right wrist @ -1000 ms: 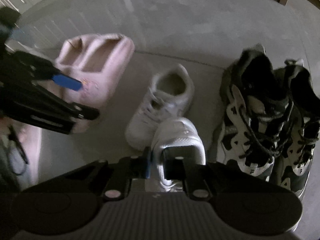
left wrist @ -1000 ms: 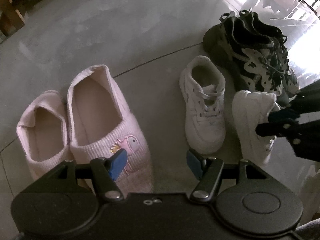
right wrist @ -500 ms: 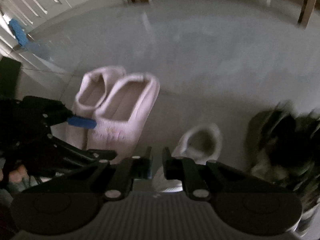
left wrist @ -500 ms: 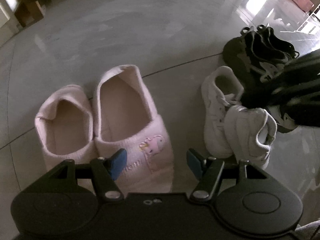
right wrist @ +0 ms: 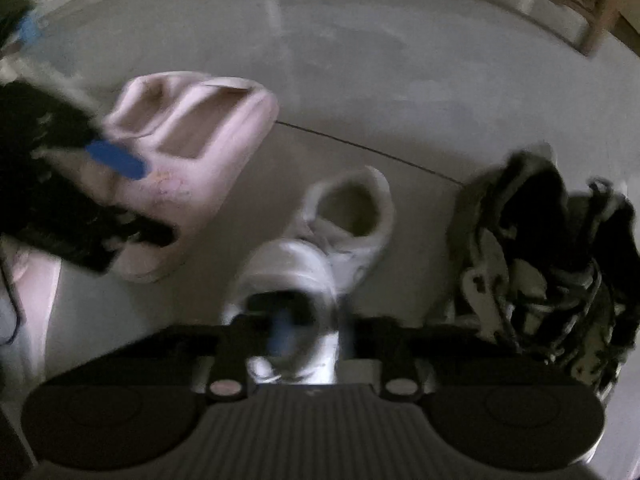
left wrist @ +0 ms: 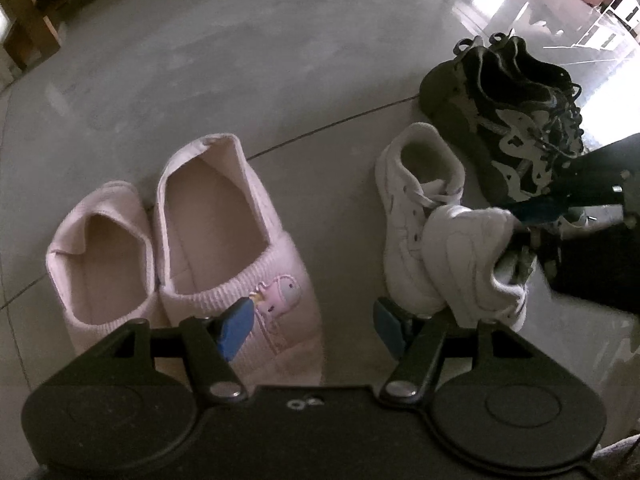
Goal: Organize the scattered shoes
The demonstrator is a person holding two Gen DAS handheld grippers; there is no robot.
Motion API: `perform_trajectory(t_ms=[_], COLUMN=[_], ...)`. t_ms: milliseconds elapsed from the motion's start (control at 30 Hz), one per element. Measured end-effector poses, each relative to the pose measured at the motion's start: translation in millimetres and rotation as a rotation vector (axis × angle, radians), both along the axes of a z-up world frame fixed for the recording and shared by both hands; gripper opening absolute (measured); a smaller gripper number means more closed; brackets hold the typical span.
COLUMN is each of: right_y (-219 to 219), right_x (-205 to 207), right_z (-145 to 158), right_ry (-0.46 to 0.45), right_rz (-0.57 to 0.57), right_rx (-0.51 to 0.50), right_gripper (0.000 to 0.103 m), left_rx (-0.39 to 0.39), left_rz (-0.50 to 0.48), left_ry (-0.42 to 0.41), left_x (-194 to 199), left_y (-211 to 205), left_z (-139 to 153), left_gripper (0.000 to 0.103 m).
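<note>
My right claw [right wrist: 296, 328] points steeply down over the small white lace-up sneaker [right wrist: 288, 272]. The shoe sits directly between its fingers, at the open collar. The jaws have just been closing, and from the left wrist view they look nearly shut and pinched on that collar, though my own right view is blurred. The sneaker tilts, its toe leaning against the second white sneaker [left wrist: 416, 208], which stands flat on the grey tiled floor [left wrist: 240, 60] just beside it. A pair of chunky black-and-white trainers [left wrist: 508, 120] lies close on the far side of the white ones. My left claw [left wrist: 312, 328] also points almost straight down. Its blue pads [left wrist: 236, 328] stand about half apart with nothing between them. One pad hangs over the toe of the nearer shoe in a pair of pink knitted slippers [left wrist: 224, 232], the other over bare floor. The slippers lie side by side, touching, well apart from the white sneakers. The held sneaker sits to the right of my left claw, near its right finger.
</note>
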State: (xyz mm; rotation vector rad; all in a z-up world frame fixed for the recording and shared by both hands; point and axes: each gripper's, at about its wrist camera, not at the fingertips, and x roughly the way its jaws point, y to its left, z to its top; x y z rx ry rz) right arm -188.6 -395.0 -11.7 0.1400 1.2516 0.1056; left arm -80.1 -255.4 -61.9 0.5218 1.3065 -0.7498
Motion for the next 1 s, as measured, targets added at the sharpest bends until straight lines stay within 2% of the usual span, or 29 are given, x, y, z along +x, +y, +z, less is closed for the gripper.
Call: perform_trajectory(t_ms=[200,333,467,567,667,700,833,933,1000], right_y=[-21,-27,-23,-14,-15,-14,0,10,14], right_x=[-9,-16,4,32,61,70,101,110,113], right_z=[-5,12,26,18,0,-6,-18,-24,-28], right_ry=[0.032,0.024,-0.018,-0.021,0.02,0.03,0.061,0.06,0.062], right_rz=[-0.151,-0.235,-0.246,-0.194,-0.206,-0.203,-0.156,-0.143,-0.149], right_rx=[0.164,0.298,0.376,0.282,0.324,0.311,0.17,0.106,0.049], right_gripper=[0.013,0.014,0.013,0.014,0.013,0.013,0.013,0.013,0.018], left_rx=[-0.001,-0.006,-0.003,-0.003,-0.003,-0.003,0.0,-0.001,-0.002], left_rz=[0.006,0.018,0.036,0.044,0.05,0.056,0.074,0.064,0.058], left_ry=[-0.006,-0.018,-0.011,-0.01,-0.02,-0.017,-0.001,-0.002,-0.003], left_x=[0,3,7,9,11,12,15,15,15], left_y=[0,3,7,10,16,18,18,16,16], left_z=[-1,-1,-2,-3,-1,-2,-4,-5,-5], left_gripper=[0.066,0.066,0.066,0.066,0.066,0.066,0.066,0.066,0.066])
